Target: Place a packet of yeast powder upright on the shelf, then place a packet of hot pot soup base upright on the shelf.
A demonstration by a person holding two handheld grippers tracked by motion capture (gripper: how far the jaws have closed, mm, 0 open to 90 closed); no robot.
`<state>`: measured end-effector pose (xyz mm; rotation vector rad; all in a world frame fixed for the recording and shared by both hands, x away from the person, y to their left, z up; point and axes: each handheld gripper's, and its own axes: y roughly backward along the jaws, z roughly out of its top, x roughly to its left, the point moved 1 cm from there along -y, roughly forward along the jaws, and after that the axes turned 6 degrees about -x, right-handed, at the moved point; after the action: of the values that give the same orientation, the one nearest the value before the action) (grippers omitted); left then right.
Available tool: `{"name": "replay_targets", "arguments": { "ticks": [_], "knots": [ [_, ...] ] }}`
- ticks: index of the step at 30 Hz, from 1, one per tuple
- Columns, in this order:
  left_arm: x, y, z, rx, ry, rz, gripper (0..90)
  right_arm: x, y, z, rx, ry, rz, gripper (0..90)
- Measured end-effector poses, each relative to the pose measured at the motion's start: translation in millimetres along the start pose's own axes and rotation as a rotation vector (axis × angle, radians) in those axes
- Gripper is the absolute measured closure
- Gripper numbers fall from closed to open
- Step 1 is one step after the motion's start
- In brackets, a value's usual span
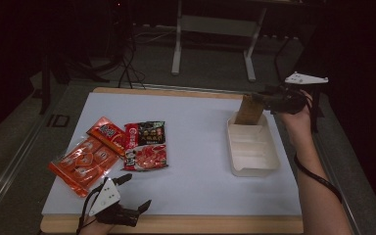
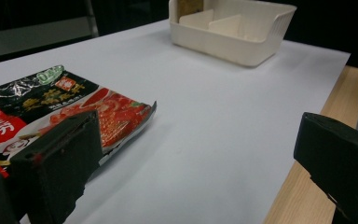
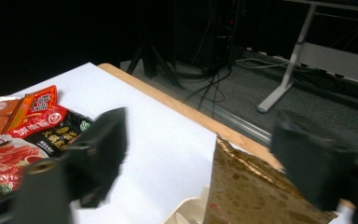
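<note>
A brown packet (image 1: 249,110) stands upright in the far compartment of a cream divided tray (image 1: 254,169) at the right of the white mat. My right gripper (image 1: 274,100) hovers just behind and above it, jaws wide apart. In the right gripper view the brown packet (image 3: 251,191) sits low between the jaws of my right gripper (image 3: 205,135), with neither pad touching it. My left gripper (image 1: 137,191) rests open at the table's near edge. In the left gripper view, my left gripper (image 2: 196,154) has nothing between its jaws, and a red and black packet (image 2: 74,107) lies by its left jaw.
The red and black packet (image 1: 147,144), an orange-red packet (image 1: 106,132) and a clear pack of orange sachets (image 1: 81,164) lie at the mat's left. The tray (image 2: 242,46) has dividers inside. Beyond the table stand a desk frame (image 1: 176,54) and floor cables.
</note>
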<state>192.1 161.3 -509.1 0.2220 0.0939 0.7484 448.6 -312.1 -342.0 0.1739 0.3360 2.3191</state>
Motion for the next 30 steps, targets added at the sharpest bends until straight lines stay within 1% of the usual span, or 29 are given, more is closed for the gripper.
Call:
{"name": "replay_targets", "arguments": {
  "ticks": [1, 2, 4, 5, 6, 7, 9, 10, 11, 12, 13, 15, 16, 17, 18, 19, 20, 22, 23, 24, 25, 26, 27, 28, 30],
  "knots": [
    [0.2, -0.3, 0.6, 0.003, 0.000, -0.006, 1.8, 2.3, 0.2, -0.7, -0.001, -0.001, 0.005, 12.1],
    [0.1, -0.4, 1.2, 0.004, -0.004, -0.006, 1.8, 6.6, 0.9, -2.2, -0.007, -0.008, 0.022, 11.5],
    [0.0, -0.2, 2.6, -0.005, -0.014, -0.009, 1.8, 12.8, 3.6, -4.7, -0.027, -0.006, 0.033, 10.0],
    [-0.3, 0.1, 3.8, -0.009, -0.016, -0.009, 1.8, 15.8, 5.4, -6.2, -0.037, -0.005, 0.043, 10.0],
    [-0.5, 0.6, 5.3, -0.017, -0.020, -0.010, 1.8, 19.2, 6.7, -7.5, -0.035, -0.009, 0.051, 10.0],
    [-1.1, 1.0, 7.6, -0.027, -0.013, -0.021, 1.8, 22.6, 8.1, -8.6, -0.043, -0.003, 0.058, 10.0],
    [-2.2, 1.8, 11.9, -0.039, -0.016, -0.031, 1.8, 33.4, 12.3, -10.9, -0.055, 0.035, 0.053, 10.5],
    [-3.2, 2.0, 14.2, -0.040, -0.020, -0.036, 2.2, 37.5, 14.1, -12.0, -0.060, 0.030, 0.062, 13.2],
    [-3.9, 2.2, 16.0, -0.040, -0.026, -0.042, 2.5, 41.5, 15.9, -13.5, -0.069, 0.024, 0.077, 13.6],
    [-4.6, 2.5, 18.5, -0.041, -0.030, -0.051, 2.5, 45.2, 17.2, -14.6, -0.071, 0.033, 0.075, 14.2],
    [-5.3, 3.0, 20.8, -0.047, -0.025, -0.062, 2.5, 50.7, 19.5, -16.4, -0.079, 0.047, 0.065, 15.0],
    [-5.8, 3.9, 25.7, -0.048, -0.011, -0.080, 2.5, 59.3, 23.8, -19.5, -0.092, 0.039, 0.095, 15.1],
    [-5.7, 4.3, 27.4, -0.047, -0.014, -0.077, 2.5, 64.3, 27.4, -21.2, -0.110, 0.046, 0.092, 15.6],
    [-5.3, 4.4, 29.1, -0.040, -0.012, -0.070, 2.5, 67.9, 30.0, -22.1, -0.117, 0.045, 0.105, 15.6],
    [-4.5, 4.4, 30.1, -0.031, -0.007, -0.068, 2.5, 71.3, 32.0, -22.9, -0.111, 0.050, 0.121, 15.6],
    [-3.0, 4.6, 31.3, -0.029, 0.005, -0.078, 2.5, 74.1, 33.2, -23.8, -0.106, 0.055, 0.120, 15.6],
    [-1.7, 4.7, 32.3, -0.026, 0.006, -0.074, 2.4, 78.4, 34.6, -25.5, -0.092, 0.068, 0.120, 15.6],
    [0.9, 4.7, 34.6, -0.017, 0.001, -0.068, 2.5, 85.0, 35.9, -29.2, -0.077, 0.083, 0.137, 16.8],
    [2.4, 4.8, 35.9, -0.020, 0.001, -0.063, 2.4, 88.0, 36.8, -31.4, -0.069, 0.088, 0.141, 15.2],
    [3.7, 4.9, 37.1, -0.020, 0.000, -0.056, 2.5, 91.5, 37.9, -33.2, -0.066, 0.098, 0.134, 14.3],
    [5.8, 4.9, 39.4, -0.020, 0.001, -0.057, 2.5, 94.0, 39.5, -34.6, -0.073, 0.109, 0.129, 15.0],
    [6.8, 4.9, 40.8, -0.021, 0.000, -0.053, 2.4, 98.0, 42.6, -36.8, -0.096, 0.117, 0.132, 15.1],
    [8.3, 4.7, 42.9, -0.019, -0.007, -0.042, 2.4, 100.3, 44.3, -37.9, -0.112, 0.120, 0.136, 15.0],
    [10.5, 4.2, 45.4, -0.013, -0.010, -0.040, 2.4, 103.1, 46.3, -39.3, -0.122, 0.116, 0.140, 15.0],
    [14.0, 3.5, 48.9, -0.020, -0.009, -0.034, 2.3, 108.7, 49.6, -43.0, -0.129, 0.095, 0.166, 14.4]
  ]
}}
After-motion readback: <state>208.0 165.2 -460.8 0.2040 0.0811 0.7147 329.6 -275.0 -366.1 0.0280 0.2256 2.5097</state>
